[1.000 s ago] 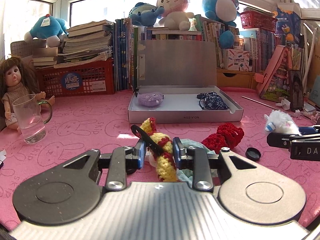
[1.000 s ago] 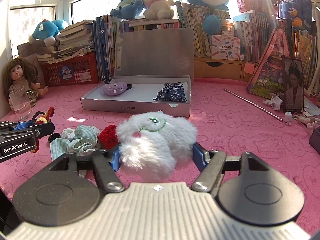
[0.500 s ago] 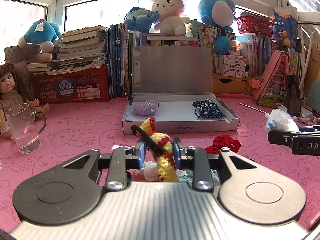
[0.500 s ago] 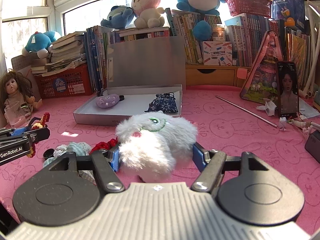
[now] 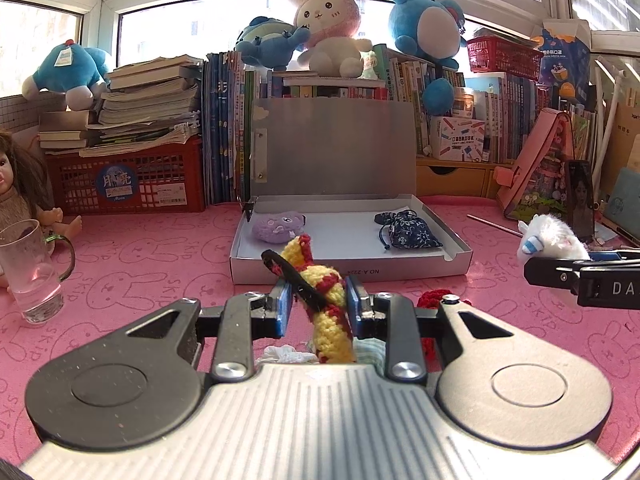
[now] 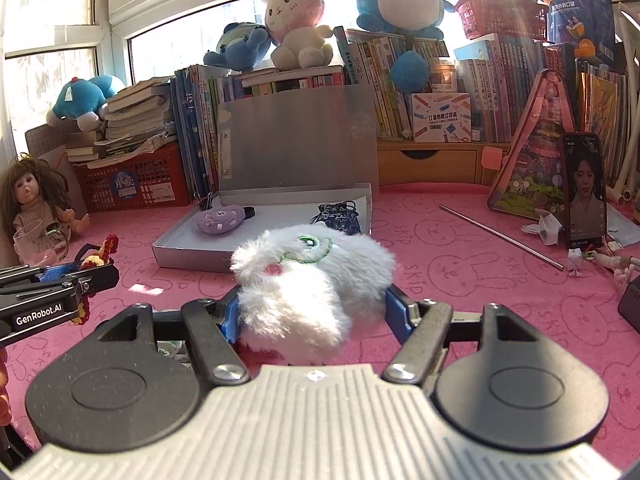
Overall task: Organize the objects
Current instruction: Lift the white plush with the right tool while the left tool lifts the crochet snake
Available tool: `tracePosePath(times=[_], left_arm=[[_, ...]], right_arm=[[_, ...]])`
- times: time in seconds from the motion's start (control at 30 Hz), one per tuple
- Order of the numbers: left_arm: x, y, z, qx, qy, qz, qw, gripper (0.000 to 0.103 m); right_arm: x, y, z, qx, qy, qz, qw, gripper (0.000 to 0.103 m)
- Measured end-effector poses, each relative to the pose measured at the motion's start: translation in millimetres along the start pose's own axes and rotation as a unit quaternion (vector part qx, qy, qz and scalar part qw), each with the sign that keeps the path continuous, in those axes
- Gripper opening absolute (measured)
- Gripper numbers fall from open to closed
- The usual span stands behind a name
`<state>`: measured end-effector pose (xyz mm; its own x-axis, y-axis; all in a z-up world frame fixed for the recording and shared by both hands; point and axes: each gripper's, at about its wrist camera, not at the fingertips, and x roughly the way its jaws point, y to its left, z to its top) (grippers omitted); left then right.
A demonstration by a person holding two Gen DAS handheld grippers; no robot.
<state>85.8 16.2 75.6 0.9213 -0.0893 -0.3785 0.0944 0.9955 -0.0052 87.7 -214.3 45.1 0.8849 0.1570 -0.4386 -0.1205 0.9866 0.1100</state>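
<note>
My left gripper (image 5: 316, 302) is shut on a yellow-and-red crochet toy (image 5: 326, 300) with a black strap, held above the pink mat. My right gripper (image 6: 312, 308) is shut on a white fluffy plush (image 6: 312, 276). That plush also shows at the right of the left wrist view (image 5: 552, 236). Ahead lies an open grey box (image 5: 452, 236) with its lid upright. It holds a purple plush (image 5: 276, 228) and a dark blue patterned pouch (image 5: 408, 232). A red crochet piece (image 5: 434, 304) and pale cloth (image 5: 288, 354) lie on the mat below my left gripper.
A glass mug (image 5: 32, 272) stands at the left beside a doll (image 5: 20, 192). A red crate (image 5: 128, 184) with books, upright books and plush toys line the back. A metal rod (image 6: 500, 236), a phone (image 6: 584, 192) and paper bits lie at the right.
Both grippers have risen and moved toward the box with their toys. The red crochet piece and cloth have dropped lower behind the left fingers.
</note>
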Motion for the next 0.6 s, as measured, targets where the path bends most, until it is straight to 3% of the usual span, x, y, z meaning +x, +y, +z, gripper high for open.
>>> tracePosePath(times=[0.6], left_arm=[[20, -1, 20, 0.002, -0.003, -0.014, 0.9999, 0.033]], right_arm=[[17, -2, 23, 0.011, -0.001, 0.008, 1.0, 0.07]])
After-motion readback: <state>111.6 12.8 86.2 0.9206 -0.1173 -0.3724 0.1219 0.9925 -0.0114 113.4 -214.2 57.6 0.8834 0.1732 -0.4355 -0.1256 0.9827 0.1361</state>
